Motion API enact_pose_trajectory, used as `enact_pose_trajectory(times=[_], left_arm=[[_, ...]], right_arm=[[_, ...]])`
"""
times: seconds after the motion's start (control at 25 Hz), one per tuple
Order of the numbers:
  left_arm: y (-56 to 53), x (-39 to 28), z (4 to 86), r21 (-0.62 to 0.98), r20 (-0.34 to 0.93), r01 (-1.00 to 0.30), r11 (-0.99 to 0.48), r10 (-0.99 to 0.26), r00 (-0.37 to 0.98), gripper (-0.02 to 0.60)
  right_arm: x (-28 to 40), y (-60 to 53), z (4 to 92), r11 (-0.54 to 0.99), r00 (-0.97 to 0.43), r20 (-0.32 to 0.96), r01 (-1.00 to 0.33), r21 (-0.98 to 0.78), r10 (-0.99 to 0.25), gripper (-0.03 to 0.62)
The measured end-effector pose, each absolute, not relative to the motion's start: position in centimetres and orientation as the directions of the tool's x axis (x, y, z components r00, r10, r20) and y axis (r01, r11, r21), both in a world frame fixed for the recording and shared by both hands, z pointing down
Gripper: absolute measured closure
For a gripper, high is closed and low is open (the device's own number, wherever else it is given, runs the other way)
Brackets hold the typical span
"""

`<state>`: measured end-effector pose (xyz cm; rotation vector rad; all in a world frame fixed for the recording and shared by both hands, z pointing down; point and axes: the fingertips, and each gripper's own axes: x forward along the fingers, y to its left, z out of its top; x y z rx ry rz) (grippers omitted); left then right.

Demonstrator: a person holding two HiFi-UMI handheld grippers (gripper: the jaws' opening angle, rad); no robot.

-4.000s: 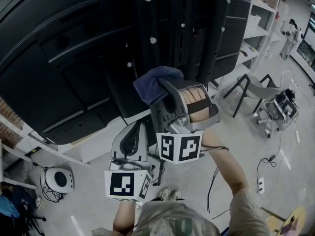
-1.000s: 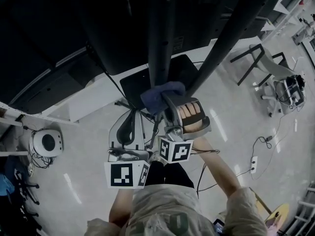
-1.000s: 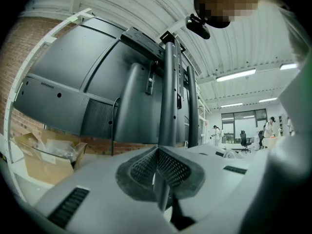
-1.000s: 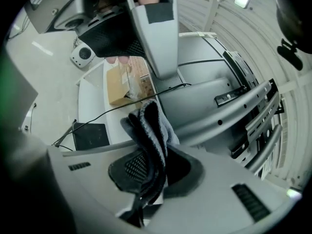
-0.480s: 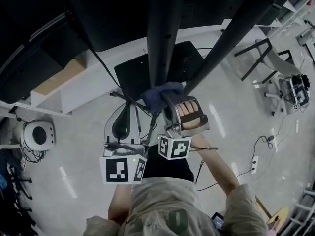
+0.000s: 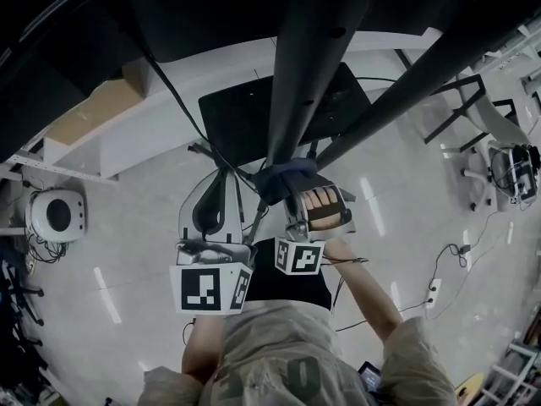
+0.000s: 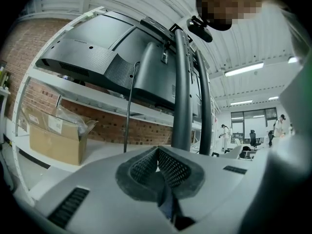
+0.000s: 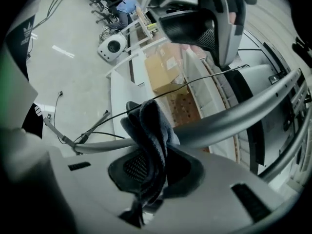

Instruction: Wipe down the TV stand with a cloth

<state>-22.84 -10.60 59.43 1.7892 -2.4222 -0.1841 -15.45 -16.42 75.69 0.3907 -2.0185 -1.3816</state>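
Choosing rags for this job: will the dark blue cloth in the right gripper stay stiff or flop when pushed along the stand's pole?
Probably floppy: the cloth bunches in soft folds past the right gripper, which is shut on it. It likely moulds to the pole rather than skidding, since its folds press against the tube.

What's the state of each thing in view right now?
Left gripper: shut, empty.
Right gripper: shut on the cloth.
Cloth: bunched, pressed against the stand pole.
Cardboard box: open, plastic liner sticking out.
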Motion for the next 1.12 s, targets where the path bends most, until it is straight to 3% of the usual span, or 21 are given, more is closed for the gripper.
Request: enact_pose_trajectory(times=[0.44,0.68,0.84,1.12], left_arm=[[-10.2,-24.0,60.9,0.154,0.026,-0.932,0.330,-0.944,-0.330,0.566],[-9.4,-24.3,54.5,0.146,0.021,-0.927,0.345,-0.938,-0.346,0.566],[-9.5,-23.5,46.4,0.093,-0.016,-0.943,0.319,-0.947,-0.322,0.566],[-8.5,-21.6,34.5,0.094,-0.096,-0.956,0.279,-0.953,-0.287,0.566]], right_arm=[[-15.5,-16.5,83.1,0.406,-0.715,0.438,0.232,0.884,-0.545,0.537],[-15.1,-16.0,77.9,0.460,-0.701,0.478,0.236,0.856,-0.529,0.537],[-15.4,-15.5,65.9,0.461,-0.743,0.386,0.118,0.880,-0.547,0.537],[-13.2,-13.0,43.0,0.537,-0.796,0.116,-0.285,0.794,-0.594,0.537]])
